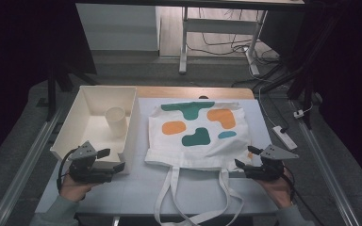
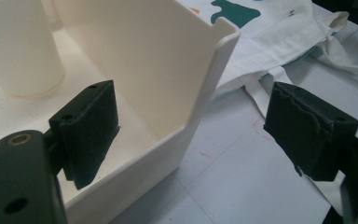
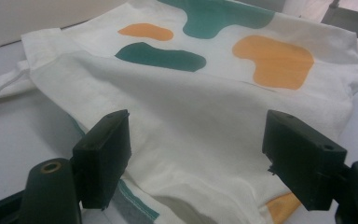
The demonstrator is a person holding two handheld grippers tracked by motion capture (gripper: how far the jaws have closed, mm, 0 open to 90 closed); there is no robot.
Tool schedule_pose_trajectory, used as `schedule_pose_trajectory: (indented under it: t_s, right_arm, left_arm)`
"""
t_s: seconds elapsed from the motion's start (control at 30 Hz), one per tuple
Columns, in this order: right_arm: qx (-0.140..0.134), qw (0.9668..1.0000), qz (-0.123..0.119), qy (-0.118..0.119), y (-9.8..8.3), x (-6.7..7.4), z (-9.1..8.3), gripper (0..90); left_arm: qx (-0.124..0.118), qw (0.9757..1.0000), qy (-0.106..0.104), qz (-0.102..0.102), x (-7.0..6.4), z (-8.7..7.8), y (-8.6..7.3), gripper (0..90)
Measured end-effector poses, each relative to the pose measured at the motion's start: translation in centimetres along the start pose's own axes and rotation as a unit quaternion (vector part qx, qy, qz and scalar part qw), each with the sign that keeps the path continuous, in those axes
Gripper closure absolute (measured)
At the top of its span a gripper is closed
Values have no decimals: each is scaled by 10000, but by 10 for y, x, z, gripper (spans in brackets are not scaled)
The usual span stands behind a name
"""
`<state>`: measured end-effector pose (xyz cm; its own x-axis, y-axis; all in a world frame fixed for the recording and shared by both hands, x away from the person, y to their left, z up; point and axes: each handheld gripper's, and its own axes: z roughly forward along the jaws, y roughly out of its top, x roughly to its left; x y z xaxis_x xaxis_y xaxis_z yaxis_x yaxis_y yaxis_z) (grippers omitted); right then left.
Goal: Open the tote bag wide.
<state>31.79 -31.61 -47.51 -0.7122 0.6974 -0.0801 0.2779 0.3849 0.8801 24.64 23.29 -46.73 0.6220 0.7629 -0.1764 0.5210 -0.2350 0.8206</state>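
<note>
A white tote bag point(image 1: 198, 132) with green and orange blobs lies flat on the table, its straps point(image 1: 169, 197) trailing toward the front edge. My right gripper point(image 1: 245, 159) is open at the bag's front right corner; in the right gripper view the bag point(image 3: 205, 121) lies between and beyond its jaws. My left gripper point(image 1: 112, 160) is open at the front right corner of a cream bin point(image 1: 90, 123). In the left gripper view the bin's corner wall point(image 2: 200, 79) stands between the jaws. A cream cup point(image 1: 115, 121) stands upright inside the bin, and its base point(image 2: 18, 51) appears at upper left.
The table has a pale grey mat point(image 1: 136, 188) with metal rails point(image 1: 23, 165) along both sides. A power strip point(image 1: 285, 137) lies off the right edge. Desk legs and cables point(image 1: 226, 47) stand on the floor beyond.
</note>
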Motion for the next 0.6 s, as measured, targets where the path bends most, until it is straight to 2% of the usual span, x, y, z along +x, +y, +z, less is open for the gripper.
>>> schedule_pose_trajectory:
  t_s: [0.6]
  right_arm:
    - [43, 9998, -194, -65, -1, 8, 1, 251]
  left_arm:
    - [-50, 9998, -163, 85, -18, -12, -9, 203]
